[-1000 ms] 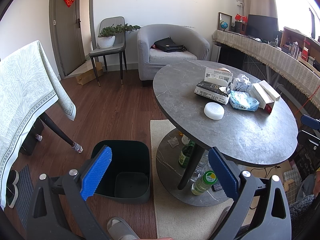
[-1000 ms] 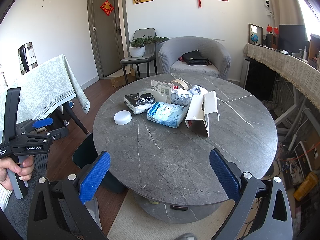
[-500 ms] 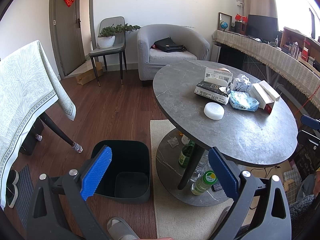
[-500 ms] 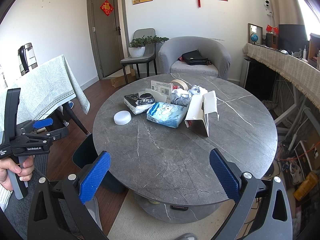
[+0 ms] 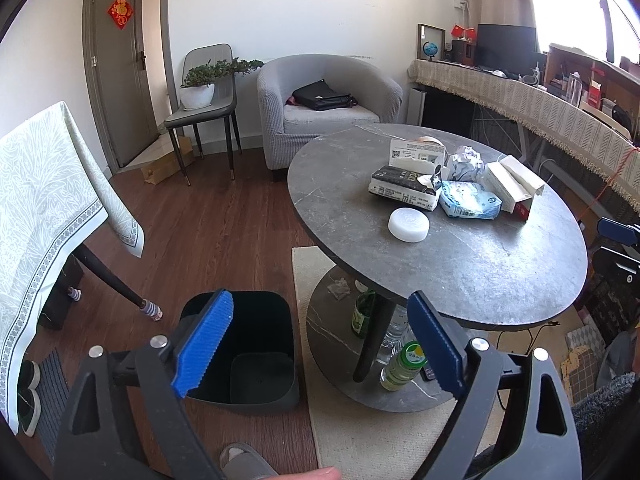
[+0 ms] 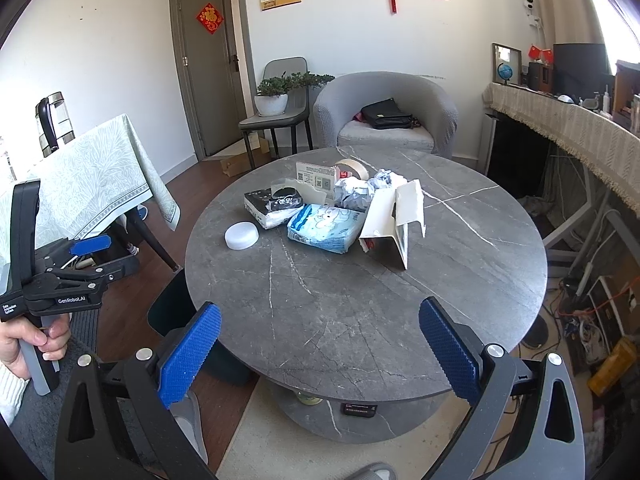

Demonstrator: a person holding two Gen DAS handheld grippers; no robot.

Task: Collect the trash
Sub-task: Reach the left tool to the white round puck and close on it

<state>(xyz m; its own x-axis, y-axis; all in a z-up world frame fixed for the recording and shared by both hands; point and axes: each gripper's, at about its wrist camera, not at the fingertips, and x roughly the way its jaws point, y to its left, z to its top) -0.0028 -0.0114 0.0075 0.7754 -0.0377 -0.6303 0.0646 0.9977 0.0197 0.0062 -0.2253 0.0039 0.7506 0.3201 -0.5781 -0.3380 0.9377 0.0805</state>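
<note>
Both grippers are hanging spread and empty: left gripper (image 5: 320, 344) over the bin (image 5: 256, 364), right gripper (image 6: 320, 350) facing the table (image 6: 360, 300). Nothing is being collected yet, so the next move looks like reaching far for the trash pile (image 6: 332, 212).

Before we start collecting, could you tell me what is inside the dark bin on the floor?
The dark bin looks empty in the left wrist view: its bare bottom shows. The left gripper's fingers cover its near left corner, so that part is unseen.
</note>
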